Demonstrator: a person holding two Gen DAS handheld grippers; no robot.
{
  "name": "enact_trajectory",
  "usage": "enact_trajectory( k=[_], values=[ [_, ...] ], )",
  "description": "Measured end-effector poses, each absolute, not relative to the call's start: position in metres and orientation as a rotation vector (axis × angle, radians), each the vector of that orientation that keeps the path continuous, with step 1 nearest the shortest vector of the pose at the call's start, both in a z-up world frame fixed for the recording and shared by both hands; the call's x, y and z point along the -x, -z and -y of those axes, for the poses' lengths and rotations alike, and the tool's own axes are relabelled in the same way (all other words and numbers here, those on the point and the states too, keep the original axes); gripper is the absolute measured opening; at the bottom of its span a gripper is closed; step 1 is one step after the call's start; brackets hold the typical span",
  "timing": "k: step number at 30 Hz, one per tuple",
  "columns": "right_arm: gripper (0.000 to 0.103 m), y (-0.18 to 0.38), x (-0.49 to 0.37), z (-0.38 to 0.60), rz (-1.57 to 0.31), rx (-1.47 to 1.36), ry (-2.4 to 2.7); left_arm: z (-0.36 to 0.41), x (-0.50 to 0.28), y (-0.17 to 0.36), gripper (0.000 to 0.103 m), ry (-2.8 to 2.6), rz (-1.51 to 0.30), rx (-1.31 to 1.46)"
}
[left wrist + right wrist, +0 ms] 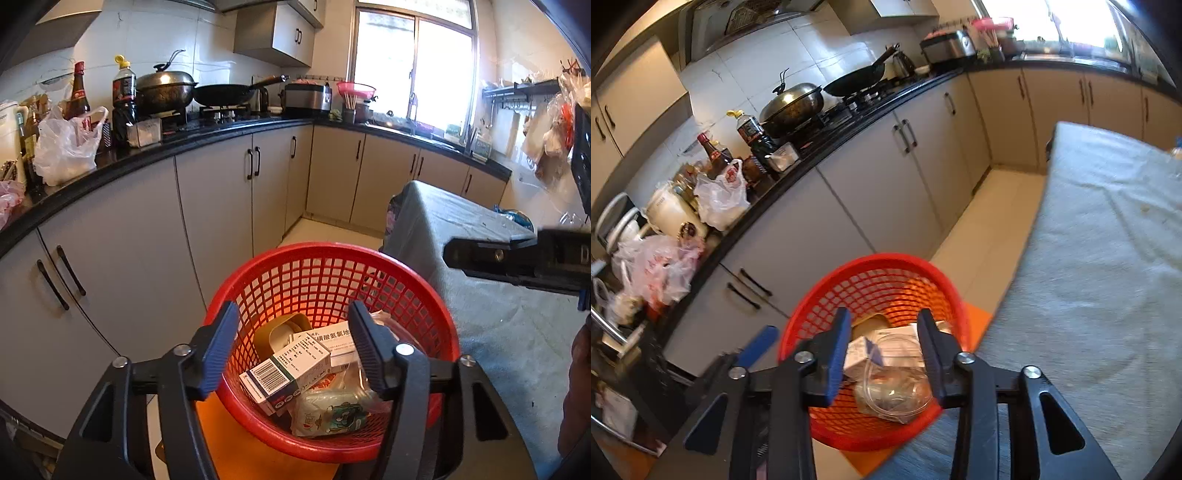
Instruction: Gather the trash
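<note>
Trash basket (332,280) sits beside cloth-covered table (498,325), already got boxes (291,365) and wrappers (332,413) inside. My left gripper (291,347) and right gripper (882,354) both hang over it, jaws parted, empty-handed. Table looks mostly cleared tbh.

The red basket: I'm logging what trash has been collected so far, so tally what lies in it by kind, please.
In the red basket:
Cardboard medicine boxes: 2
Tan plastic container: 1
Clear plastic packets or bags: at least 2; they overlap, so the exact count is unclear
Total: at least 5
</note>
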State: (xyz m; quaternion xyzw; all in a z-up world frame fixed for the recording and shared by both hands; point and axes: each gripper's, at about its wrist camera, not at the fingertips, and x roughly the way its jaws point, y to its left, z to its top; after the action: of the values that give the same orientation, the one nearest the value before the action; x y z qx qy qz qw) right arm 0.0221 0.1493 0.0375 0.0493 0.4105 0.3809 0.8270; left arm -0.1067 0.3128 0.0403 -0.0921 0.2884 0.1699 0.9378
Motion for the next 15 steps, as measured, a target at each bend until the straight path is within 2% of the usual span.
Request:
enact_trajectory(
  k=[8, 12, 15],
  values=[
    [0.068, -0.048, 0.007, -0.128, -0.759, 0.042, -0.689, -0.298, 0.126, -0.058, 0.089, -0.402, -0.528, 0.176],
    [0.079, -0.053, 0.021, -0.108, -0.713, 0.073, -0.647, -0.291, 0.135, -0.064, 0.09, -0.443, -0.522, 0.162],
    [0.081, -0.055, 0.034, -0.093, -0.683, 0.1, -0.615, -0.283, 0.14, -0.065, 0.091, -0.468, -0.526, 0.139]
  ],
)
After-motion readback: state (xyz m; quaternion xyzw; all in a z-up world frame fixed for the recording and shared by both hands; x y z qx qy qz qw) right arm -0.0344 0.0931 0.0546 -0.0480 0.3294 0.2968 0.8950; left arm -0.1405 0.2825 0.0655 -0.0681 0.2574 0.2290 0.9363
